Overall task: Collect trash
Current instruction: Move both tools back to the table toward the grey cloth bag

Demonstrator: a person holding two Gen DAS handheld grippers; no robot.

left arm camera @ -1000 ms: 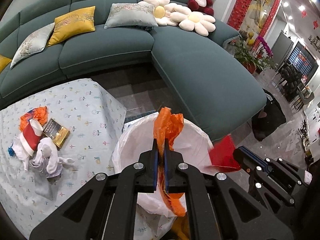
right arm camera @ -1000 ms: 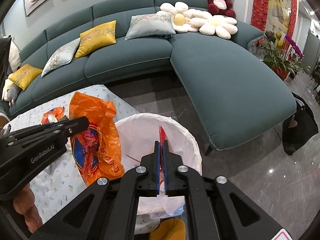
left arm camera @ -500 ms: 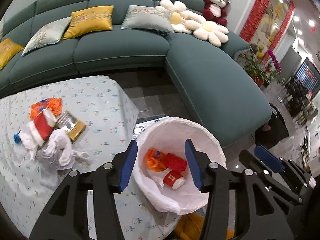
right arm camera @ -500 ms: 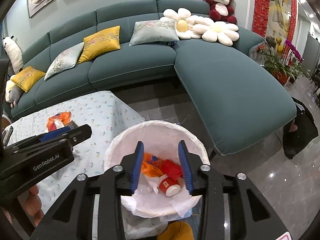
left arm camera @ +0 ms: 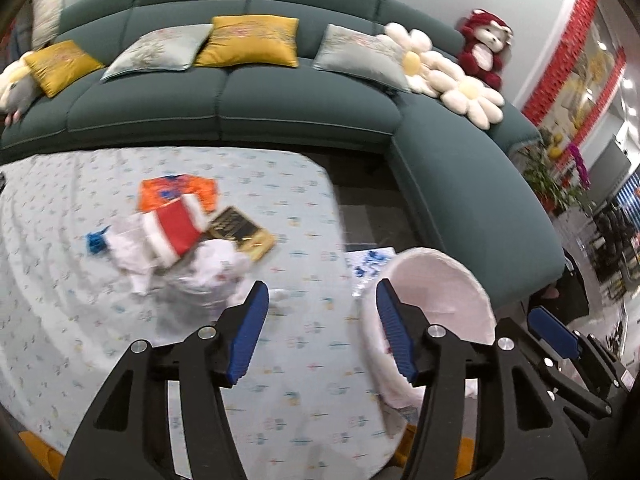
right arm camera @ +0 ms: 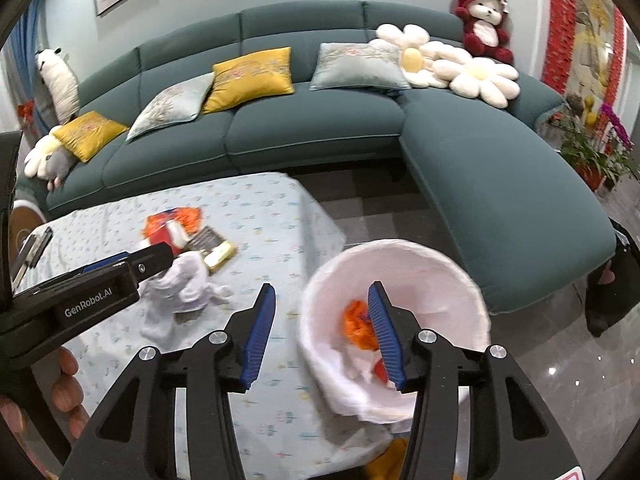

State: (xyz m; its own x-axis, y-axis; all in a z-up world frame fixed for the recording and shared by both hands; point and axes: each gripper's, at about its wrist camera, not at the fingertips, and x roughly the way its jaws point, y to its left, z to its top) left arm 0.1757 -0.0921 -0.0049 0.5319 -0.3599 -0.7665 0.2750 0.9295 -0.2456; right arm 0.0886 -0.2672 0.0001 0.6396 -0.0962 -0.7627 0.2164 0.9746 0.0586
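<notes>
A heap of trash (left arm camera: 180,236) lies on the cloth-covered table (left arm camera: 280,380): an orange wrapper, a red-and-white packet, a gold-and-black box and crumpled white paper. The same trash heap (right arm camera: 188,248) shows in the right wrist view. Beside the table's right edge stands a white-lined bin (right arm camera: 400,256) holding an orange bag (right arm camera: 358,322) and a red scrap. My left gripper (left arm camera: 320,320) hovers over the table, jaws opening, nothing between them, the bin (left arm camera: 440,292) to its right. My right gripper (right arm camera: 322,316) hangs by the bin's rim, jaws opening and empty.
A teal corner sofa (right arm camera: 480,160) with yellow and grey cushions, flower pillows and a red plush bear wraps round behind and to the right. Grey tiled floor (right arm camera: 560,380) lies right of the bin. A dark bag (right arm camera: 612,284) sits by the sofa's end. Potted plants stand far right.
Both grippers let go of the orange bag and the red scrap, which now lie in the bin. Both jaws have spread and both hands have swung left toward the table.
</notes>
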